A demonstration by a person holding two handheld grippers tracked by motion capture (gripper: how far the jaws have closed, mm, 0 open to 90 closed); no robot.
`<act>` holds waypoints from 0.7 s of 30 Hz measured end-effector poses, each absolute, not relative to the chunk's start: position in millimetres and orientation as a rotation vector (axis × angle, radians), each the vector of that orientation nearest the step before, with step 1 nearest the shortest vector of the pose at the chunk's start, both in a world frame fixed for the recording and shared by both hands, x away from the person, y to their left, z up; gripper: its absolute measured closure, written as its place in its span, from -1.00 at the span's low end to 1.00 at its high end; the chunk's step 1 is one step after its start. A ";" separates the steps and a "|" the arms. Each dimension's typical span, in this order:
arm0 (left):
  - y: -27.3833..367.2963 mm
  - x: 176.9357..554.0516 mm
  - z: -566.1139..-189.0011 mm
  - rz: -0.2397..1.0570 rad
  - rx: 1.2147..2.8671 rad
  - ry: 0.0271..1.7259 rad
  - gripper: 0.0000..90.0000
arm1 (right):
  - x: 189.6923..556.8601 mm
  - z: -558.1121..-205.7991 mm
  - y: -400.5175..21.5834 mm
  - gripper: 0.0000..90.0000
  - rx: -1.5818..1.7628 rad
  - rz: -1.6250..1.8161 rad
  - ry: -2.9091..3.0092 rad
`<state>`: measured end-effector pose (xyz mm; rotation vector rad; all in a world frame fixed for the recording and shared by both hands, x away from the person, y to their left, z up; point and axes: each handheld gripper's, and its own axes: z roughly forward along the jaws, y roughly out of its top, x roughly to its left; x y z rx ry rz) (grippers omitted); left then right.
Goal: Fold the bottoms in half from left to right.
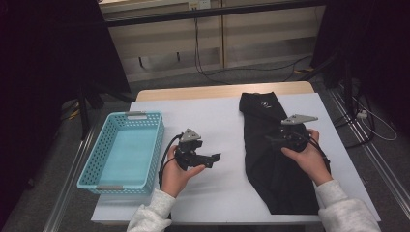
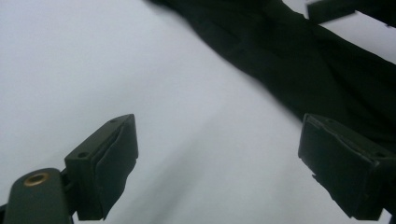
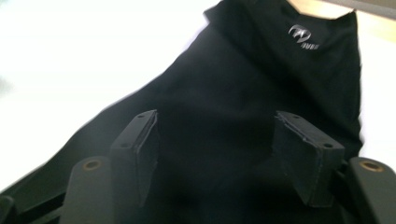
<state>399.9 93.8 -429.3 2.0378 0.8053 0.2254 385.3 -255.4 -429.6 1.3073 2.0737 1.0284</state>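
A long black garment (image 1: 263, 169) lies folded lengthwise on the right half of the white table cover (image 1: 212, 113), a small light logo (image 3: 301, 35) near its far end. My left gripper (image 1: 212, 159) is held low over bare white cover in the middle of the table, pointing toward the cloth's left edge (image 2: 299, 60). In the left gripper view its jaws (image 2: 217, 140) stand wide apart with nothing between them. My right gripper (image 1: 271, 140) hovers over the garment's middle. The right gripper view has the open jaws (image 3: 215, 140) with black cloth (image 3: 243, 84) beneath them, the pads not pressing on it.
A light blue perforated basket (image 1: 155, 140) stands at the left side of the table, nothing inside it. A strip of bare wood (image 1: 217, 90) runs along the table's far edge. Cables trail on the floor beyond and to the right.
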 end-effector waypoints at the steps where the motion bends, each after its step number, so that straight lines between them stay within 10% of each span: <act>1: 95.2 400.6 -429.6 0.225 2.041 0.808 -0.74 | 381.0 -432.0 -254.8 -0.31 1.311 1.031 2.077; 21: 99.7 403.2 -438.6 0.262 2.070 0.818 -0.76 | 321.9 -454.2 -251.5 0.11 1.313 0.965 2.157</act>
